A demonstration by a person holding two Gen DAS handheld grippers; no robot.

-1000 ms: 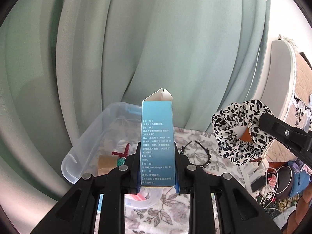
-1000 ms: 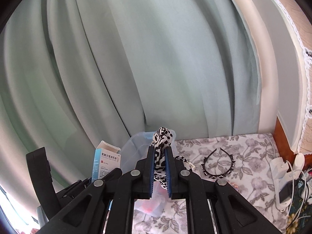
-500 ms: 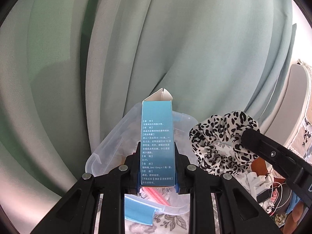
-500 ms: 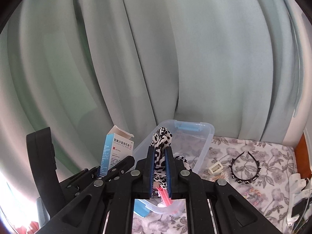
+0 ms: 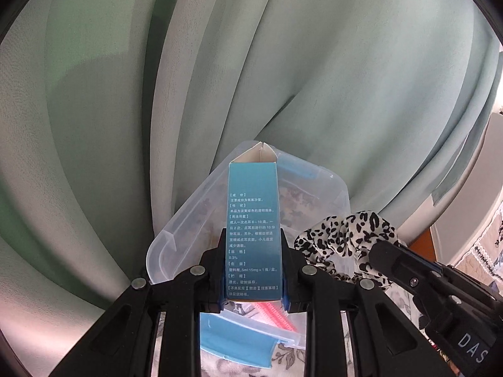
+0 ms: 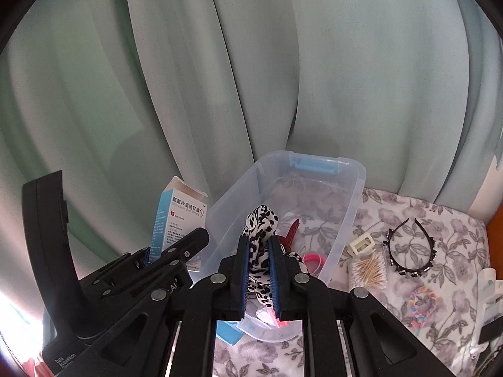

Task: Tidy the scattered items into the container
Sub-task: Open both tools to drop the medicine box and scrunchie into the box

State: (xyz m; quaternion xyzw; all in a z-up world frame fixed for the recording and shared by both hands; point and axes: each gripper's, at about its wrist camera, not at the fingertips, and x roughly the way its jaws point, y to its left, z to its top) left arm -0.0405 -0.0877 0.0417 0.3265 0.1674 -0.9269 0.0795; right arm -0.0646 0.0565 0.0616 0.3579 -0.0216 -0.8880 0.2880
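My left gripper (image 5: 253, 245) is shut on an upright blue medicine box (image 5: 253, 220) with its top flaps open, held over the near left side of a clear plastic container (image 5: 176, 238) with blue latches. My right gripper (image 6: 259, 251) is shut on a black-and-white leopard scrunchie (image 6: 261, 223), held above the near end of the container (image 6: 349, 216). The scrunchie also shows in the left wrist view (image 5: 345, 235), and the box in the right wrist view (image 6: 176, 216). A red clip (image 6: 290, 231) and pink items (image 6: 311, 259) lie inside the container.
On the floral cloth (image 6: 446, 229) right of the container lie a white claw clip (image 6: 361, 245), a pack of cotton swabs (image 6: 367, 271), a black studded headband (image 6: 408, 251) and a pastel scrunchie (image 6: 419, 304). Green curtains (image 6: 251, 78) hang close behind. White chargers (image 6: 487, 286) sit at the right edge.
Both grippers have swung left and closer to the container with their loads. The container now sits straight ahead and fuller in both views.
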